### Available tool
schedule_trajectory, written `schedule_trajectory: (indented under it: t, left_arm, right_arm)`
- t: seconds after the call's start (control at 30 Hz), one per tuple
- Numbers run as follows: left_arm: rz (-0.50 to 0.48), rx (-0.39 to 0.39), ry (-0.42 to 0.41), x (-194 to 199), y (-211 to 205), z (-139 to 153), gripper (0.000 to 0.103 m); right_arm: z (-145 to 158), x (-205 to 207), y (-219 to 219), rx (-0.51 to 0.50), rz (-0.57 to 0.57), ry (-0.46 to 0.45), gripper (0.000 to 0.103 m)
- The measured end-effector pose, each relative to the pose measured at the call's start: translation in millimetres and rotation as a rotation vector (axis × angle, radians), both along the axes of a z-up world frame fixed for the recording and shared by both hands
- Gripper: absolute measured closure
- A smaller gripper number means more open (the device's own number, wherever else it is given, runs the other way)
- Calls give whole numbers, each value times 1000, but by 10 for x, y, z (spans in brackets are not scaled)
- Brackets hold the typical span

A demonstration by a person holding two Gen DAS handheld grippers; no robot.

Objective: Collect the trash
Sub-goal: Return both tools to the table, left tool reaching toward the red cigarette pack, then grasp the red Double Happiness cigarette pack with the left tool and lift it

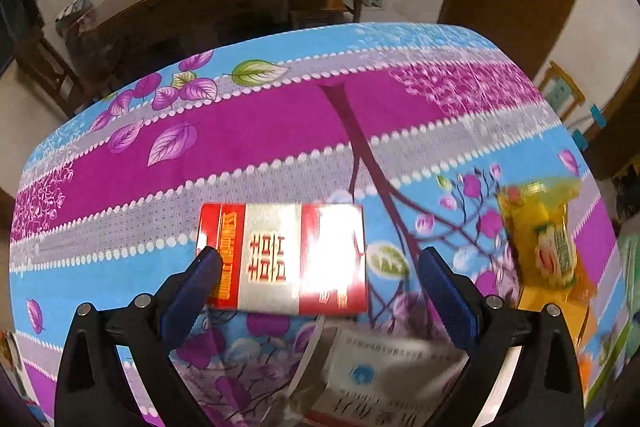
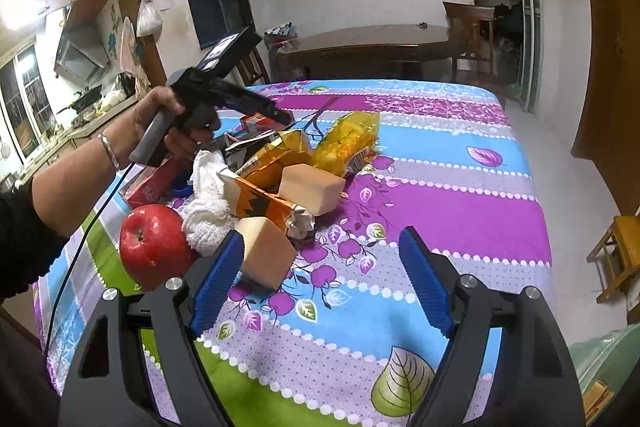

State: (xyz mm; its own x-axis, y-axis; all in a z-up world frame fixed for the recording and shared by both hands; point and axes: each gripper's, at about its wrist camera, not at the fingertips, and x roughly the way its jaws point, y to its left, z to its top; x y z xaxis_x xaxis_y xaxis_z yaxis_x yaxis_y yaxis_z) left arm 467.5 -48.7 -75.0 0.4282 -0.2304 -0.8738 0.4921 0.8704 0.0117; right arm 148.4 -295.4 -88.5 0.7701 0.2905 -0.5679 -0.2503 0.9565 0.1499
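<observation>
Your left gripper (image 1: pixel 320 259) has its blue pads spread wide over the red-and-silver cigarette pack (image 1: pixel 284 259), which lies flat on the floral tablecloth (image 1: pixel 280 131). The left pad overlaps the pack's left edge, though you cannot tell if it touches; the right pad stands clear of the pack's right edge. At 6 o'clock from the pack, under the gripper, lies a white printed paper bag (image 1: pixel 380 379). At 3 o'clock, well apart, sits a yellow snack packet (image 1: pixel 548 239).

Only the right wrist view shows the whole pile. Your right gripper (image 2: pixel 322 259) is also spread open and holds nothing, hovering over bare cloth (image 2: pixel 440 199). At 9 o'clock from its left pad, a tan block (image 2: pixel 264 255) sits just beside it, with a red apple (image 2: pixel 154 247) further left and a white cloth (image 2: pixel 208 199) touching the apple. At 11 o'clock lie an orange carton (image 2: pixel 264 199), a second tan block (image 2: pixel 312 187), an orange-and-yellow wrapper (image 2: pixel 280 151) and the yellow snack packet (image 2: pixel 348 143). This view also shows your left hand (image 2: pixel 160 123) holding the left gripper's handle above the far side of the pile, its tip pointed down at the cigarette pack (image 2: pixel 260 121), mostly hidden there.
</observation>
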Motion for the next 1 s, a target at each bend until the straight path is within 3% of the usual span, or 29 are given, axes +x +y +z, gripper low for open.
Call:
schedule_trajectory:
  t: [0.1,0.2,0.3,0.53,0.7,0.8,0.87,0.9,0.97,1.0]
  left_arm:
    - [48,-10,11,61,121,32,5]
    - [114,-81,19,166,276,108,5]
    - [163,-46,42,270,304,96,5]
    - [257,-76,120,434,517,42,5]
    - [262,-62,143,455,554,-47,5]
    - [263,-82,140,454,593,15,26]
    - [254,-115,156,448,670,65,54]
    - [246,-134,170,444,708,82,59]
    - [247,-139,170,430,767,77,83]
    - [243,-143,171,421,773,76,86]
  right_arm:
    - [-14,-8,-47,32,-1,-2,23]
    - [-43,-4,-57,58,3,0,23]
    - [-72,12,-53,76,9,5,21]
    - [-87,-32,-77,96,3,-4,18]
    - [-126,-19,-92,98,-4,-1,17]
    - [-123,-19,-95,91,-10,-5,18]
    - [-109,-25,-90,87,-4,-7,18]
    - [-99,-29,-82,80,-4,-11,18]
    - [-94,-30,-71,71,-3,-14,18]
    - [-92,-32,-63,71,-2,-13,18]
